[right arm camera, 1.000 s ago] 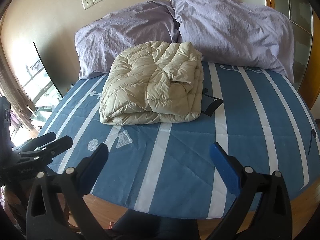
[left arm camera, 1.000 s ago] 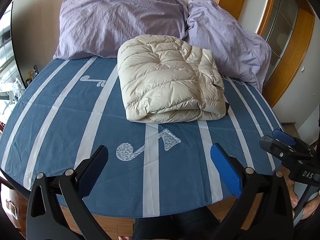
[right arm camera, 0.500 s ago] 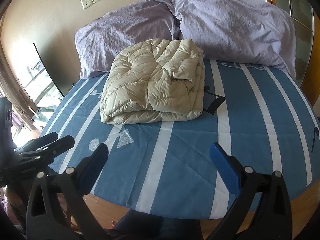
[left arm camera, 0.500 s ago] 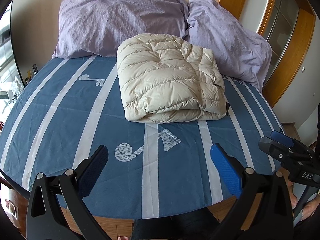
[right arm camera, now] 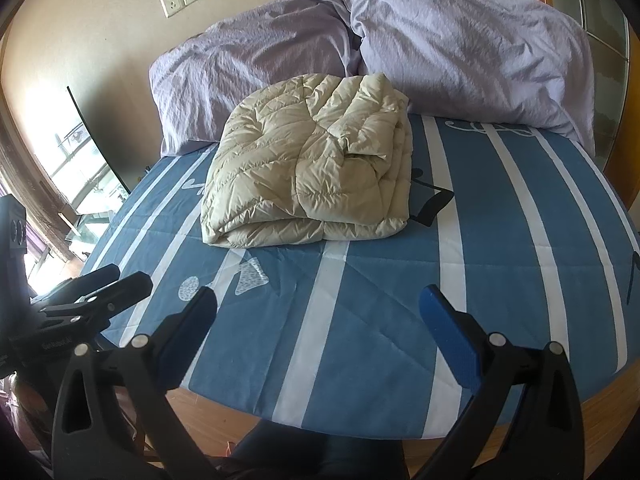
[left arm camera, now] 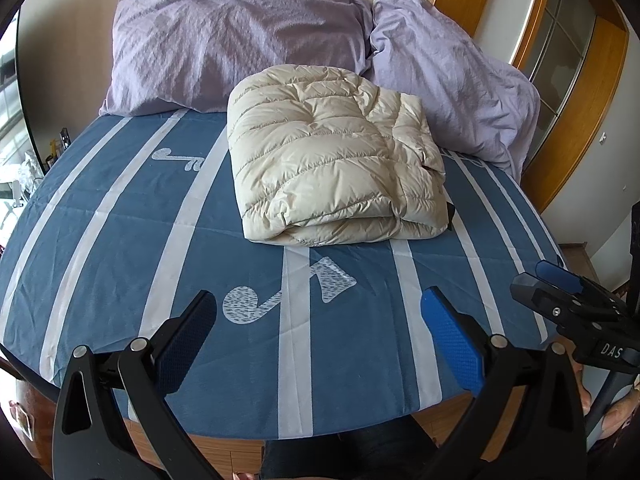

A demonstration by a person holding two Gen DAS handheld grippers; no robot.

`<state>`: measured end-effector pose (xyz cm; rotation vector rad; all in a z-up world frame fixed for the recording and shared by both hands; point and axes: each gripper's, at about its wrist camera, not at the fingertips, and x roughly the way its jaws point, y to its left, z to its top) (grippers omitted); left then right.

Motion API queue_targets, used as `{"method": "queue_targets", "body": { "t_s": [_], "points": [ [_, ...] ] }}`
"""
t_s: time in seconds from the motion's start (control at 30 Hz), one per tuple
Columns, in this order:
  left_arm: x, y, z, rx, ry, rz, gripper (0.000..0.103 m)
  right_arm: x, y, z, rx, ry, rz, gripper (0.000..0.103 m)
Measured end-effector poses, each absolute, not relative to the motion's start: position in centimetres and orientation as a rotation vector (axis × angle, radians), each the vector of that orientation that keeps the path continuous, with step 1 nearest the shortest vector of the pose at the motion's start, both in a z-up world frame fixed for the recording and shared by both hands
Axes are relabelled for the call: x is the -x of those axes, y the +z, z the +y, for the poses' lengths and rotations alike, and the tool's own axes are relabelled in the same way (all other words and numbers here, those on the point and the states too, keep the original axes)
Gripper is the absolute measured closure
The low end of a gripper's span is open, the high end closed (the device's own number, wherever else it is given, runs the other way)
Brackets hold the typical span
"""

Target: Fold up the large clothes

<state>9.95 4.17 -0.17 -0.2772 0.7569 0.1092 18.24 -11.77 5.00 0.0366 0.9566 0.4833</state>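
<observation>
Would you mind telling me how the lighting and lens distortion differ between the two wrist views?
Left wrist view: even light, the cream jacket sharp, the striped bedsheet bulging into a dome. Right wrist view: the window at far left is blown out to white, the same barrel distortion, black corners.

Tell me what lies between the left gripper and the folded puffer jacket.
Only bedsheet: between the left gripper and the folded puffer jacket runs blue, white-striped sheet with a printed music note. The left wrist view shows it.
</observation>
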Motion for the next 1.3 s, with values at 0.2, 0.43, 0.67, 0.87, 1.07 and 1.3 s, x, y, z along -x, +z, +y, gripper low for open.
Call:
{"method": "queue_targets", "body": {
  "t_s": [0.2,0.43,0.67,0.87,1.07,1.3],
  "points": [
    [-10.15,-0.43,3.96,0.276,0.106,0.761,0.001,-18.21,4.91,-11.60,-0.041,0.489,0.957,0.002],
    [-10.22,-0.43,3.94,0.276,0.105,0.762,0.001,-18.25,4.94,-11.62,-0.042,0.488,0.958,0.002],
    [-10.32,-0.44,3.78,0.276,0.104,0.761,0.001,-18.24,4.90,-11.46,-0.044,0.490,0.957,0.002],
    [-10.39,-0.46,3.73,0.276,0.104,0.762,0.001,-18.27,4.90,-11.49,-0.044,0.489,0.958,0.002],
    [-10.38,-0.45,3.77,0.276,0.104,0.762,0.001,-18.26,4.91,-11.44,-0.045,0.488,0.958,0.002],
    [-10.41,-0.44,3.78,0.277,0.104,0.762,0.001,-18.21,4.91,-11.31,-0.046,0.488,0.958,0.002]
  ]
}}
